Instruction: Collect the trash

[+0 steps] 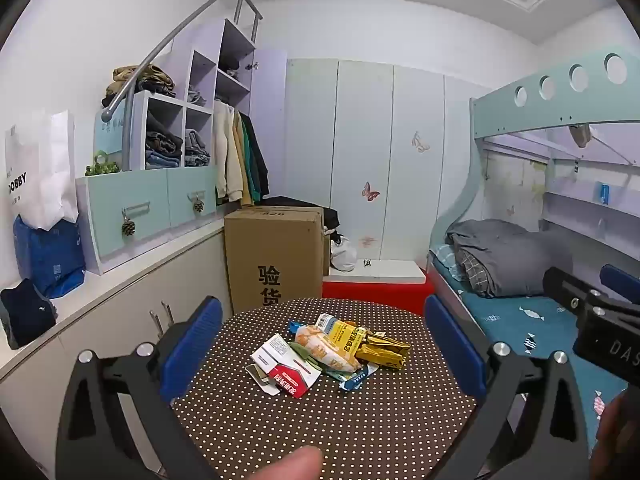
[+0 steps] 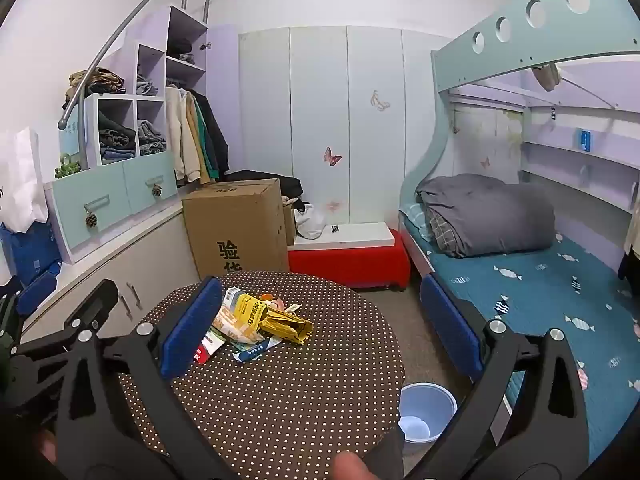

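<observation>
A heap of wrappers and packets (image 1: pixel 332 350) lies on a round table with a brown dotted cloth (image 1: pixel 320 420): a red and white carton (image 1: pixel 286 366), an orange snack bag (image 1: pixel 328 346) and a crumpled yellow wrapper (image 1: pixel 384 350). My left gripper (image 1: pixel 324 354) stands open, its blue pads wide on either side of the heap, short of it. My right gripper (image 2: pixel 320 328) is open too; its left pad (image 2: pixel 192 326) hides part of the trash pile (image 2: pixel 256 322). A pale blue bin (image 2: pixel 426 412) stands on the floor right of the table.
A tall cardboard box (image 1: pixel 276 256) and a red bench (image 1: pixel 376 292) stand behind the table. White cabinets (image 1: pixel 120 320) run along the left and a bunk bed (image 1: pixel 540 288) along the right. The right gripper's body (image 1: pixel 600 320) shows at the left view's right edge.
</observation>
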